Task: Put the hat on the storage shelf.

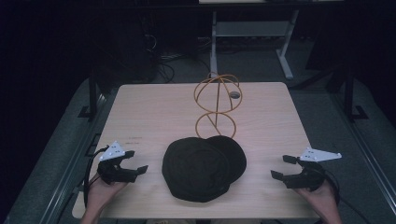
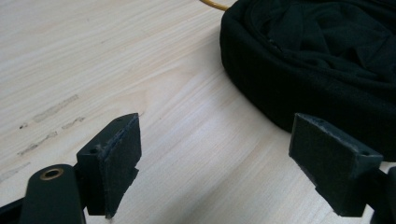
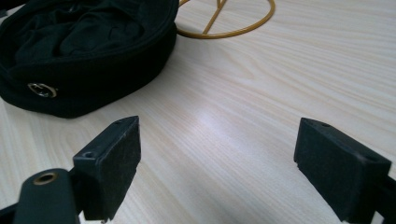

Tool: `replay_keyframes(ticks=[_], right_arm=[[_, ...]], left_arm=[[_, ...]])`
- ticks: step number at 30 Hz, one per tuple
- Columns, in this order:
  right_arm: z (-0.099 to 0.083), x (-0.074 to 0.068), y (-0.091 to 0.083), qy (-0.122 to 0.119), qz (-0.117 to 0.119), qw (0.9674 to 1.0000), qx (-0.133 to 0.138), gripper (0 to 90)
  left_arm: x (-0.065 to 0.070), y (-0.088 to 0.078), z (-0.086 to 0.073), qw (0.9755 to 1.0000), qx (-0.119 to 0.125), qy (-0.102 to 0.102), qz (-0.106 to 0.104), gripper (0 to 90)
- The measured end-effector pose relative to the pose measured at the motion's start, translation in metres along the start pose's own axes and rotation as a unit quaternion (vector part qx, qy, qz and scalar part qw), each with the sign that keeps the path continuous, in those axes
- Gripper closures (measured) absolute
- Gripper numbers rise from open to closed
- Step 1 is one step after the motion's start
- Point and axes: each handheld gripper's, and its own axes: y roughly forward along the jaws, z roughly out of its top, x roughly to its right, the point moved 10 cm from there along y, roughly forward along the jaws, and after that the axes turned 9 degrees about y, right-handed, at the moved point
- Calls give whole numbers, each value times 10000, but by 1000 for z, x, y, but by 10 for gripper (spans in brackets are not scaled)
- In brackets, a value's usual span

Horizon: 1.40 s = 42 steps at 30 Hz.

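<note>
We see a black hat (image 1: pixel 204 169) lying on the near middle of the light wooden table (image 1: pixel 149 112), crown down with its hollow side up, its soft lining rumpled inside the thick rim. In the right gripper view a small metal emblem (image 3: pixel 42 89) shows on the hat's (image 3: pixel 88 51) outer band. Just behind the hat, touching or nearly touching its far edge, stands a gold wire stand (image 1: pixel 217 105), a round base ring with a wire globe on top; its base ring lies on the table beside the hat in the right gripper view (image 3: pixel 233 25). To the left of the hat, apart from it, our left gripper (image 1: pixel 132 161) hovers near the table's front edge, held in a hand (image 1: pixel 100 191), its jaws spread wide with nothing between them; in its own view the hat's (image 2: pixel 317 60) rim sits just past the right-hand jaw. On the other side our right gripper (image 1: pixel 285 166) is likewise released, jaws wide apart over bare wood, held in the other hand (image 1: pixel 322 198) and clear of the hat. A grey floor (image 1: pixel 261 60) and a white desk frame (image 1: pixel 254 32) lie beyond the table.
</note>
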Motion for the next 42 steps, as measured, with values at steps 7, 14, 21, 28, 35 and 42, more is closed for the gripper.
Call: replay_keyframes(ticks=[7, 14, 21, 28, 35, 42], right_arm=[[3, -4, -2, 21, 136, 9999, 17, 144], [8, -14, -3, -160, 190, 9997, -20, 143], [28, -38, -8, -449, 360, 9983, 2, 143], [44, -62, -3, -649, 581, 9960, -175, 148], [57, -94, 10, -1116, 796, 9894, -480, 187], [64, -116, 28, -1391, 1032, 9818, -775, 252]], left_arm=[[2, 2, -4, 10000, -85, -12, -2, 163], [8, -2, 0, 9999, -3, 78, -64, 164], [8, -1, -2, 9999, -56, 115, -71, 163], [3, -4, -2, 10000, 15, 17, -40, 163], [4, -5, -2, 10000, 27, 20, -79, 163], [3, -4, -3, 10000, 7, 16, -86, 164]])
